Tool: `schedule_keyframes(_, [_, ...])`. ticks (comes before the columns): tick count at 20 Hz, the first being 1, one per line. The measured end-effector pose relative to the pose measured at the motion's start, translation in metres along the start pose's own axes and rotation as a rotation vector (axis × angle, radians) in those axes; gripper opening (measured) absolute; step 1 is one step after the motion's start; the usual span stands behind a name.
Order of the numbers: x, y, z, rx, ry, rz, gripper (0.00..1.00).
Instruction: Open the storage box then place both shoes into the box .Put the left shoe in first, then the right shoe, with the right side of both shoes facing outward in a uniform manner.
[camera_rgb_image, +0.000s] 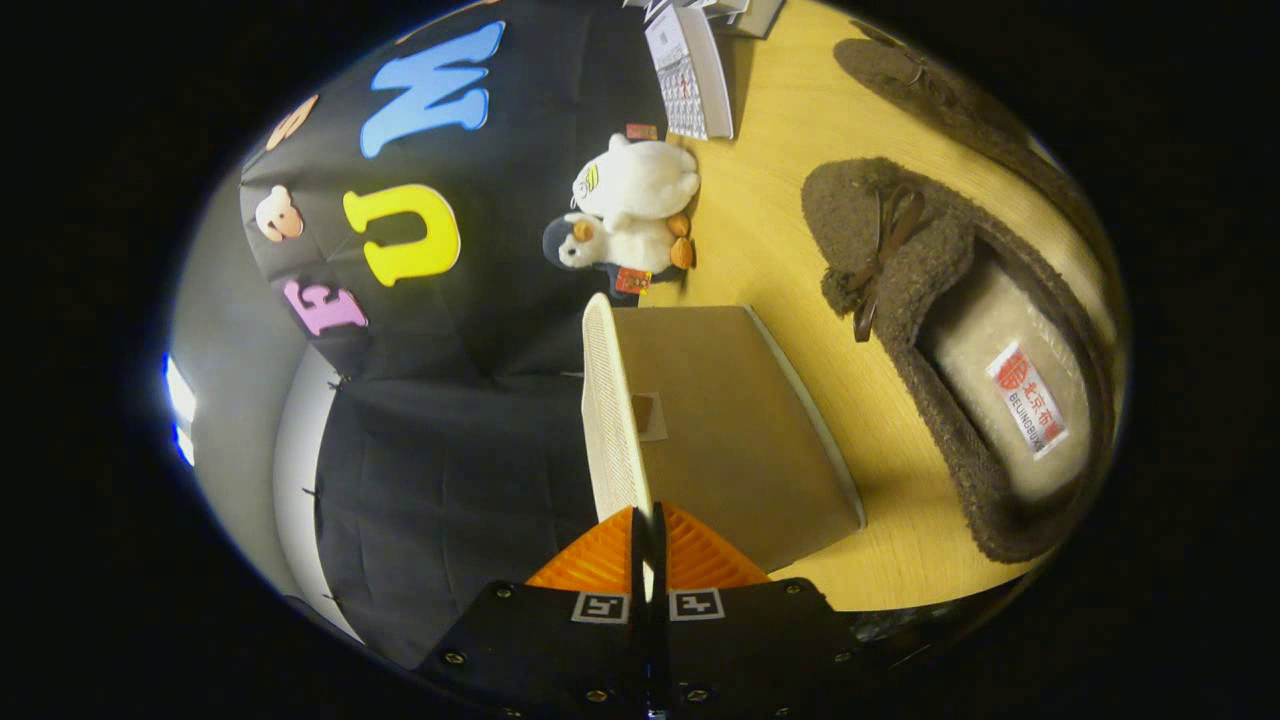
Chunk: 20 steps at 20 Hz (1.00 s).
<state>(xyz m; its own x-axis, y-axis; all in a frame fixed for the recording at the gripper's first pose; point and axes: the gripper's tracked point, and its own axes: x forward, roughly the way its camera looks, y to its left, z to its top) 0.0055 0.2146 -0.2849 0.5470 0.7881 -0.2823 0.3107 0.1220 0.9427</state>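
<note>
Obs. — gripper view, camera rolled so the pale wooden tabletop (770, 200) stands on edge beside the booth wall.

Gripper (648, 520): fingers drawn together on the near edge of the white ribbed plastic lid (610, 410) of the tan rectangular storage box (730, 430). A sliver of white shows between the tips, so I judge both fingers are pressing on it (contact itself is mostly hidden by the fingers).

Key relation: the lid runs straight ahead from the fingertips, its long axis in line with the fingers. It stands roughly at right angles to the box's tan face, which lies just beside it on the table side. Judgement: the opening step is in hand, and the box reads as partly open. A small square tab (645, 412) sits where lid meets box.

Shoes: the near brown fuzzy slipper with a leather bow (900, 270) lies on the tabletop close to the box, on the far side from the lid and apart from it, opening up. The second brown slipper (930, 80) lies beyond it. Neither is in the box.

Writing: the near slipper's cream insole carries a red-and-white sewn label (1027, 398). A white desk calendar (690, 70) stands beyond the box, print too small to tell. Two plush toys (635, 215) sit by the wall.
</note>
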Motion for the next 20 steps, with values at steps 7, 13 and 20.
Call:
schedule_keyframes(7, [-0.017,0.020,-0.023,-0.115,0.046,-0.008,0.00])
schedule_keyframes(13, [-0.018,0.077,-0.032,-0.243,0.056,0.031,0.00])
schedule_keyframes(20, [0.003,0.133,-0.051,-0.372,0.059,0.031,0.00])
